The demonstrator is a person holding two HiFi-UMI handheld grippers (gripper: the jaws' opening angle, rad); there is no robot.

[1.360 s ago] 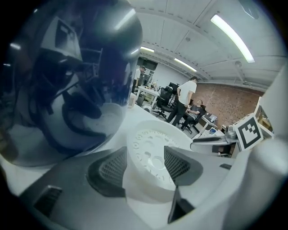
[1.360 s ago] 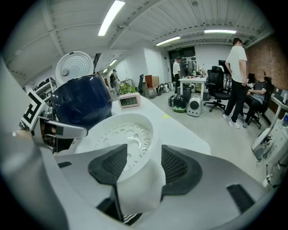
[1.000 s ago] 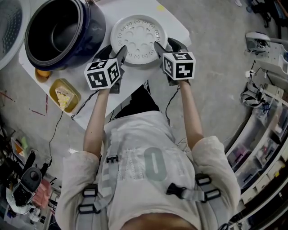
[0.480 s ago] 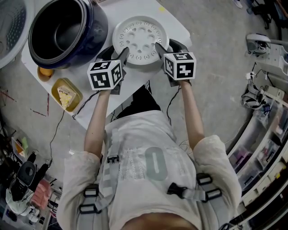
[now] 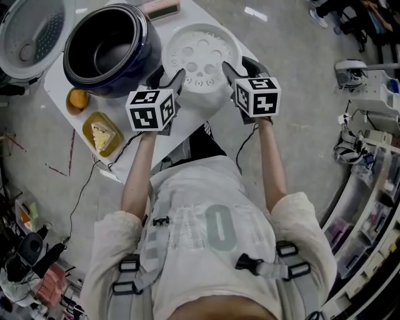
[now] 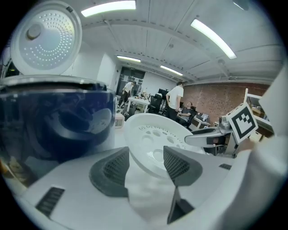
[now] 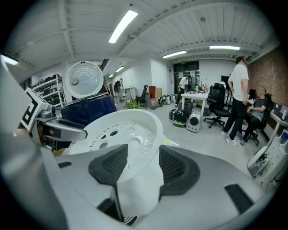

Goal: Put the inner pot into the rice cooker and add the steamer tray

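Head view shows your left gripper (image 5: 177,79) and right gripper (image 5: 226,68) clamped on opposite rims of the steamer tray (image 5: 200,55), just beside the open rice cooker (image 5: 139,59), over the table (image 5: 175,129) edge.

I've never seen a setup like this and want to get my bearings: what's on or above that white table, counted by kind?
Rice cooker: 1
Steamer tray: 1
Grippers: 2, the left gripper and the right gripper, both clamped on the tray's rim
Yellow dish: 1
Small orange thing: 1
Pinkish box: 1
Total: 7
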